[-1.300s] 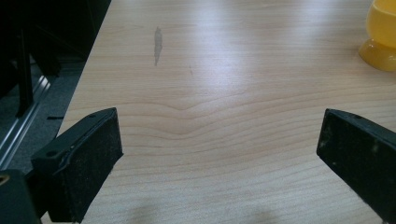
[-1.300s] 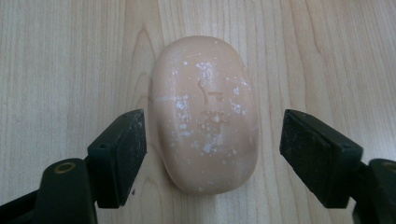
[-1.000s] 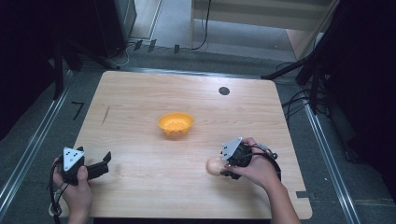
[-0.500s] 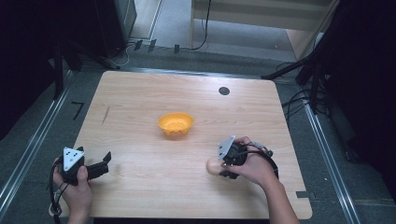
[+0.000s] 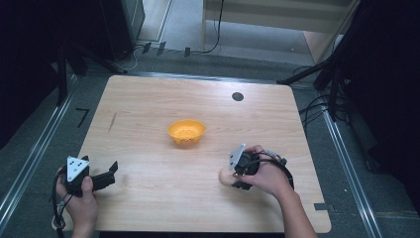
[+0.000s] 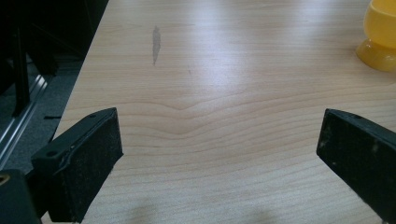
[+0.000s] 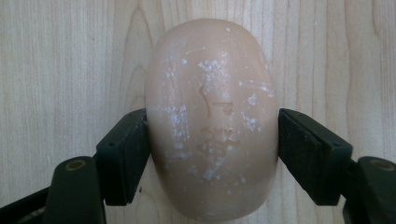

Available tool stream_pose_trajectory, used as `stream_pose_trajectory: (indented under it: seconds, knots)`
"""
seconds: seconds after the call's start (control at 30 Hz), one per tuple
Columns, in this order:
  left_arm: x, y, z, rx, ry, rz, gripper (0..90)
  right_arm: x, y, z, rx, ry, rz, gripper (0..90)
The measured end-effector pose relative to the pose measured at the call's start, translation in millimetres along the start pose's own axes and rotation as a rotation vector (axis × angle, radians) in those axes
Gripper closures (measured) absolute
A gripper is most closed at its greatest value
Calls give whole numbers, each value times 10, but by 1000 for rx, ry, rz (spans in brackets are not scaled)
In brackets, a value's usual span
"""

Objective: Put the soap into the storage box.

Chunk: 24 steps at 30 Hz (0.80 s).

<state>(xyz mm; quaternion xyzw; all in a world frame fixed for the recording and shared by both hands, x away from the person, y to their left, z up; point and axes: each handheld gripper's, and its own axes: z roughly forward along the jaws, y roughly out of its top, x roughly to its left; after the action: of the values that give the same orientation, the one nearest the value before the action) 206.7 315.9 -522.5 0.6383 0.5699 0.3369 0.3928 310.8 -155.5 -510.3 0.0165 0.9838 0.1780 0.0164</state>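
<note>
My right gripper [image 7: 212, 140] is clamped on a pale, rounded bar of soap [image 7: 212, 121], one black jaw pressed to each of its sides, with the soap against the wooden tabletop [image 5: 148, 198] near the front right. In the high view my right hand [image 5: 265, 173] wraps that gripper. At the front left, my left gripper [image 6: 219, 154] sits low over bare wood with its jaws spread wide and nothing between them. Farther out, near the middle of the tabletop, stands a small orange bowl [image 5: 186, 132], well apart from both grippers. Beyond it a dark round spot [image 5: 237, 96] marks the far side.
</note>
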Motion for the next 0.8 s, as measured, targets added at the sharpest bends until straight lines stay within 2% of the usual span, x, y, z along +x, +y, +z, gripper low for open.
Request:
stream_pose_trajectory:
  seconds: [0.5,0.57,0.8]
  knots:
    - [1,1,-1,3,0,0,7,-18,26,21,18,6,-4,285]
    - [-3,2,3,5,7,1,64,-20,30,22,22,13,-6,289]
    - [-5,2,4,5,6,2,69,-40,39,32,26,26,-2,280]
